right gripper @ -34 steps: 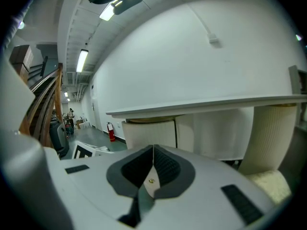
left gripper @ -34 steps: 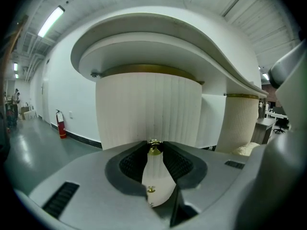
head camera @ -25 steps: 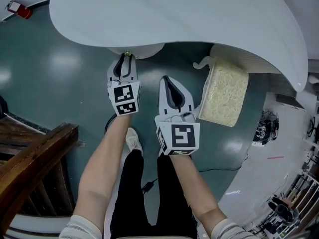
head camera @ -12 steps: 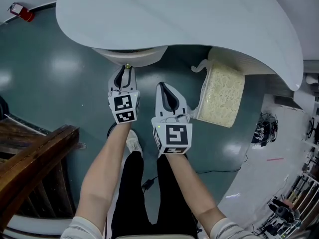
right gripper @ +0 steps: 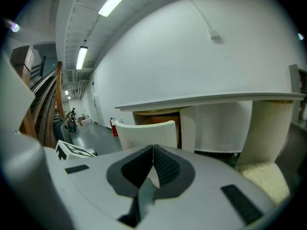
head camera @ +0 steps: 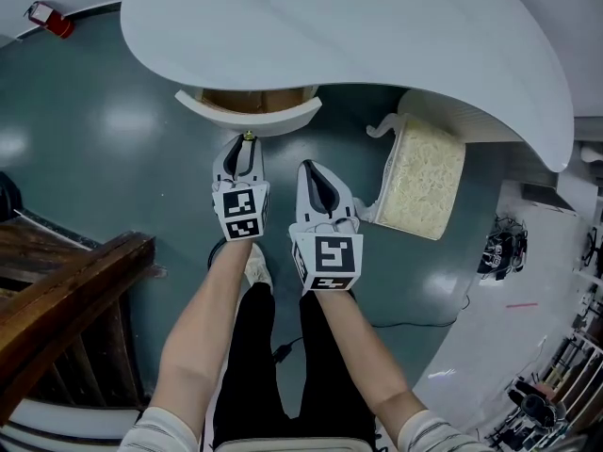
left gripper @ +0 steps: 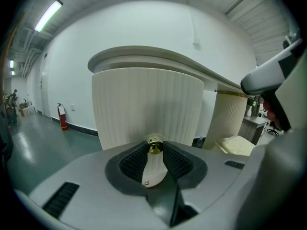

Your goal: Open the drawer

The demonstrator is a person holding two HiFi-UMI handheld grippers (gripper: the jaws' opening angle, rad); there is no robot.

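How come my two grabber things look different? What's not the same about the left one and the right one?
The left gripper's jaws are clamped on the little gold knob of the drawer; the right gripper's jaws are pressed together with nothing between them. The left gripper reaches up to the partly open drawer; the right gripper sits farther back, apart from the drawer. Both are white with dark ribbed pads.
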